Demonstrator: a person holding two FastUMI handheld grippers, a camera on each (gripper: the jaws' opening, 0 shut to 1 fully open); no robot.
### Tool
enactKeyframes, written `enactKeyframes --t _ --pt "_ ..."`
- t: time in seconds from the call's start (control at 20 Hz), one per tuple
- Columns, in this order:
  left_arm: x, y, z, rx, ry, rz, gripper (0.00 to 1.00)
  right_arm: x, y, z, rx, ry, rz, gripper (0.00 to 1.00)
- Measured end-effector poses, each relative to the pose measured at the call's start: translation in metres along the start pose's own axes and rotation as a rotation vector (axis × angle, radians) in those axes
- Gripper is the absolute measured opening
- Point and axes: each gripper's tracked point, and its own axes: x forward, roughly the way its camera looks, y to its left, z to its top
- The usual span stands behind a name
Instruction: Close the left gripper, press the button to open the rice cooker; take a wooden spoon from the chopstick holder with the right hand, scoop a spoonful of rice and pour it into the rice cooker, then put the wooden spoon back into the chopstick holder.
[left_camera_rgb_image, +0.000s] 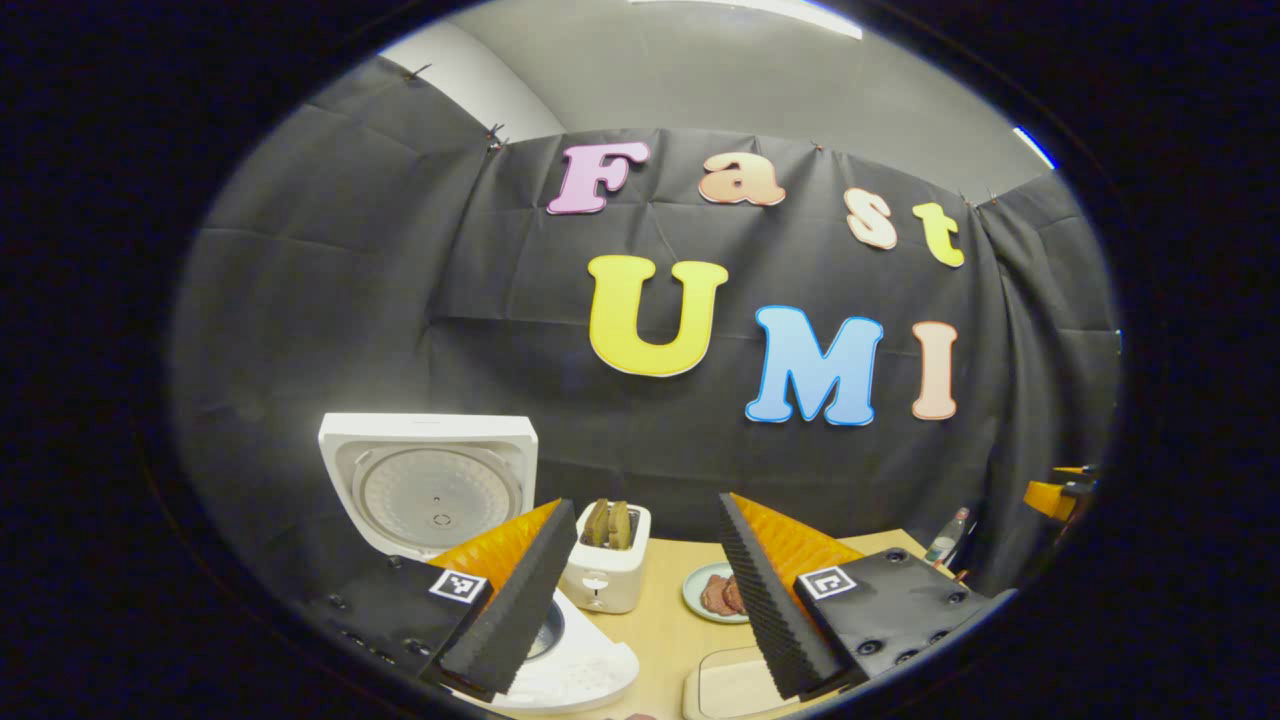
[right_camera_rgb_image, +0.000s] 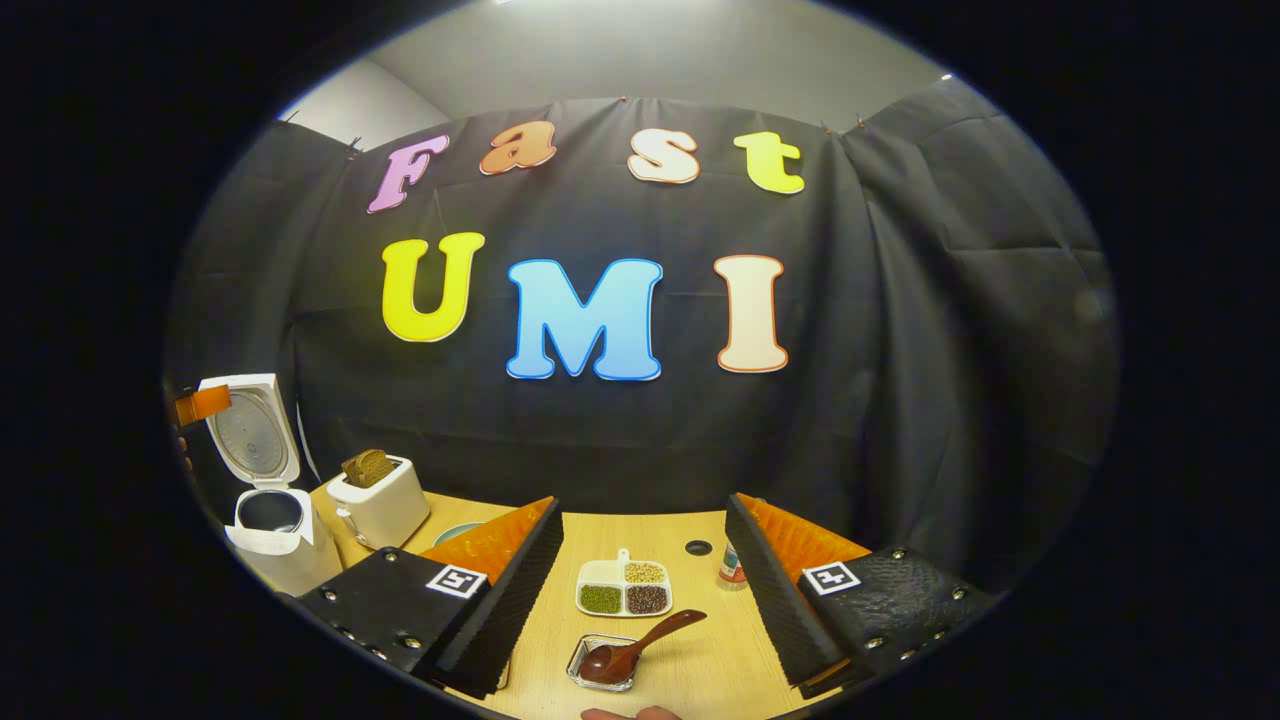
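Between parted right tongs (right_camera_rgb_image: 645, 600), wooden spoon (right_camera_rgb_image: 640, 648) lies handle up-right; left tongs (left_camera_rgb_image: 640, 600) parted.

A toaster (right_camera_rgb_image: 381, 508) holding bread – near it, a divided dish (right_camera_rgb_image: 624, 587) of beans.

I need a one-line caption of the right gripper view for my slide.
Open right gripper above a wooden spoon resting in a small clear dish; rice cooker stands open at far left.

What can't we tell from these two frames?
- Rice cooker pot contents: left gripper view, left gripper finger covers the opening.
- Rice cooker inner pot: right gripper view, too dark and small.
- Wooden spoon bowl and its glass dish: contents too small to tell.
- Chopstick holder: can't be made out.
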Motion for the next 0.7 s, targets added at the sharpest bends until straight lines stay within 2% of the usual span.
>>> enactKeyframes --t 0.1,0.25,0.7 --pt "-0.001 -0.01 0.001 0.011 -0.005 -0.016 0.99 0.004 -0.008 -0.017 0.011 0.015 -0.012 0.96" --pt "-0.002 -0.024 0.001 0.03 -0.003 -0.039 0.97 0.015 -0.018 -0.051 0.022 0.059 -0.02 0.99" --pt "-0.01 -0.044 -0.005 0.054 0.015 -0.043 0.96 0.056 -0.031 -0.165 0.154 0.27 -0.048 1.0"
